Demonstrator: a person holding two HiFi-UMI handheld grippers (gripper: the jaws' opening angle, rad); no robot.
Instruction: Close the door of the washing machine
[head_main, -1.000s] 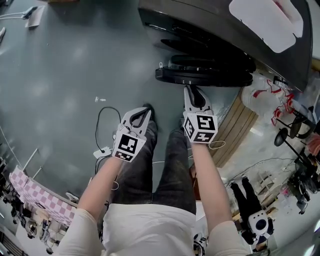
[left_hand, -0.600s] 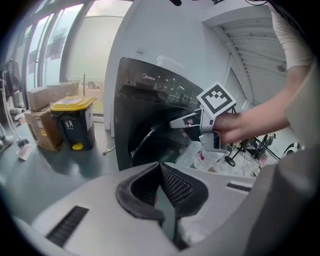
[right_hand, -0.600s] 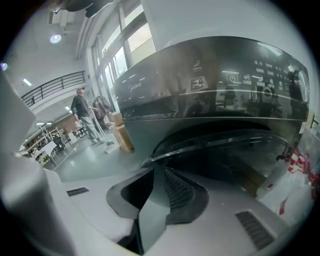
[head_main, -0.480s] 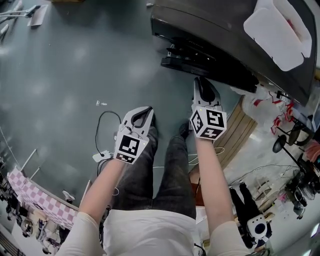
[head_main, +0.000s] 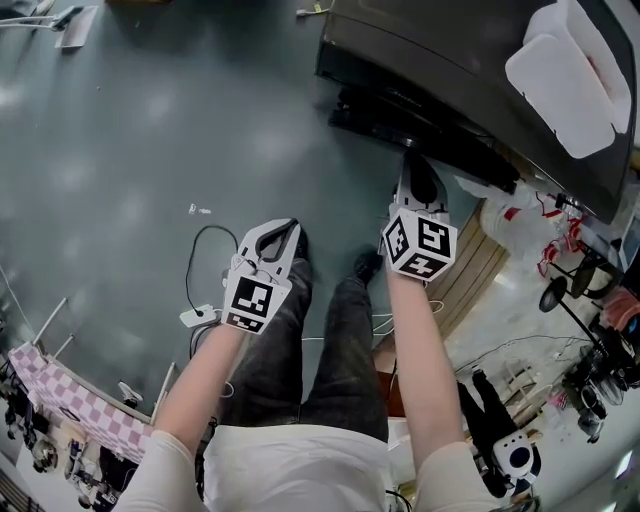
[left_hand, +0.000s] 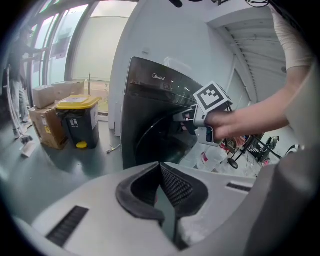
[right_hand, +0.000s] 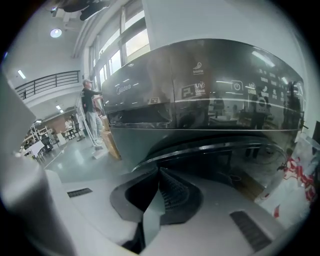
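The dark washing machine (head_main: 450, 60) fills the top right of the head view. Its round door (head_main: 400, 118) lies close against the front, with a thin gap showing along its edge (right_hand: 215, 150). My right gripper (head_main: 418, 168) points at the door's lower rim. Its jaws are closing and the pads (right_hand: 167, 192) meet with nothing between them. Whether the tips touch the door is hidden. My left gripper (head_main: 288, 228) hangs above the floor to the left, away from the machine, shut and empty (left_hand: 161, 172). The left gripper view shows the right gripper (left_hand: 187, 120) at the door (left_hand: 160, 135).
A white sheet (head_main: 570, 70) lies on the machine's top. A white plastic bag (head_main: 520, 215) and wooden slats (head_main: 480, 265) sit right of the machine. A cable (head_main: 200, 260) trails on the grey floor. A yellow-lidded bin (left_hand: 77, 122) and boxes (left_hand: 45, 125) stand further off.
The door has swung from standing out to lying close against the machine's front. My right gripper followed it forward. The left gripper drifted slightly.
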